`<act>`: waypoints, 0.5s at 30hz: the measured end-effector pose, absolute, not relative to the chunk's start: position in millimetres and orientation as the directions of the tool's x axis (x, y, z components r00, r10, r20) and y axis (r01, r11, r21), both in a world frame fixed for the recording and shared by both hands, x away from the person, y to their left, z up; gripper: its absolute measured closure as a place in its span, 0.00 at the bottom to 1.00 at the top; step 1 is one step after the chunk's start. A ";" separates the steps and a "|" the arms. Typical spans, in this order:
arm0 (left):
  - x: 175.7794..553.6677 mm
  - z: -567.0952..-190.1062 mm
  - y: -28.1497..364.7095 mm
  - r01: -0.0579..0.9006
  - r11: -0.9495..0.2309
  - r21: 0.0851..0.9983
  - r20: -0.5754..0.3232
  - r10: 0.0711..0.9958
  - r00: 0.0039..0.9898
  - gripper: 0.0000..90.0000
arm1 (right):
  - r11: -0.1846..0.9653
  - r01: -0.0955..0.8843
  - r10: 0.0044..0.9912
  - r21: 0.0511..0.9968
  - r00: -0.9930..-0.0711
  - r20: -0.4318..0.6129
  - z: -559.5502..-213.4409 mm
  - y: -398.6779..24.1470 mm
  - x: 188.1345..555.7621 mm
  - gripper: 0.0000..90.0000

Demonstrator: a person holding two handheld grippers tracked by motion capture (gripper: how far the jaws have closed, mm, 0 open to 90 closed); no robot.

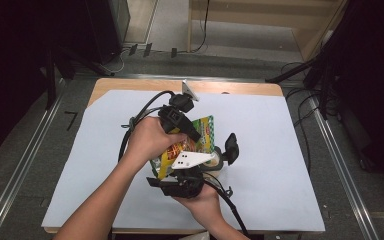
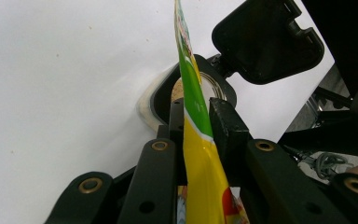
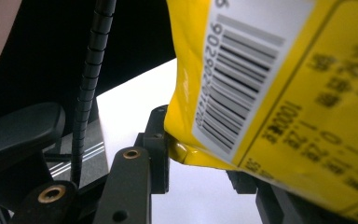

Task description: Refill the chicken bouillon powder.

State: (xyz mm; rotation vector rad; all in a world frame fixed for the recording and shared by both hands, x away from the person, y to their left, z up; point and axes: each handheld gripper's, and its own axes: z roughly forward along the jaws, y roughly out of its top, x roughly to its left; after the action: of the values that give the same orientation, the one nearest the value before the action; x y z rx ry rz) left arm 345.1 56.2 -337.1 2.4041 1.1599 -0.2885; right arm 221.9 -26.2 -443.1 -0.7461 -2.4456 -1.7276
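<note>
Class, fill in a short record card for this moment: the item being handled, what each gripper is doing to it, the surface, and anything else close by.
item: yellow and green packet, barcode on its back
left gripper: shut on the packet's edge, packet standing edge-on between its fingers
right gripper: shut on a lower corner of the packet
surface: white sheet over a wooden table
close by: round container with its black lid flipped open, lying on the sheet beyond the packet
</note>
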 end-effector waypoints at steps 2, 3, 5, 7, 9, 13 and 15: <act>346.6 -338.1 56.6 0.782 -0.546 0.302 -0.378 0.684 0.624 0.88 | 0.258 0.415 0.352 0.872 -0.881 0.316 -443.0 -26.8 222.5 0.74; 347.3 -339.0 56.8 0.784 -0.544 0.299 -0.379 0.686 0.621 0.88 | 0.259 0.416 0.352 0.872 -0.881 0.316 -442.8 -27.0 222.8 0.74; 347.3 -338.9 56.8 0.783 -0.546 0.300 -0.378 0.685 0.623 0.88 | 0.261 0.416 0.353 0.871 -0.881 0.315 -442.7 -27.0 222.9 0.74; 347.0 -338.6 56.3 0.781 -0.546 0.301 -0.376 0.685 0.624 0.88 | 0.261 0.416 0.353 0.871 -0.881 0.315 -442.6 -27.0 223.1 0.74; 346.7 -338.7 55.9 0.781 -0.547 0.301 -0.374 0.686 0.624 0.88 | 0.260 0.417 0.354 0.871 -0.880 0.316 -442.5 -27.2 223.2 0.74; 345.2 -338.8 55.2 0.779 -0.550 0.300 -0.368 0.687 0.627 0.88 | 0.257 0.418 0.356 0.871 -0.879 0.317 -443.3 -26.7 222.7 0.74; 344.9 -338.6 55.1 0.778 -0.551 0.302 -0.366 0.686 0.628 0.88 | 0.258 0.417 0.356 0.872 -0.880 0.316 -443.5 -26.6 222.4 0.74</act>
State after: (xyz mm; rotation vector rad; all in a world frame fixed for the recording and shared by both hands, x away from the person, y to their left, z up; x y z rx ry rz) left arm 344.9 55.1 -338.6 2.4163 1.1567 -0.2852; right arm 222.4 -26.6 -443.5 -0.7526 -2.4468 -1.7242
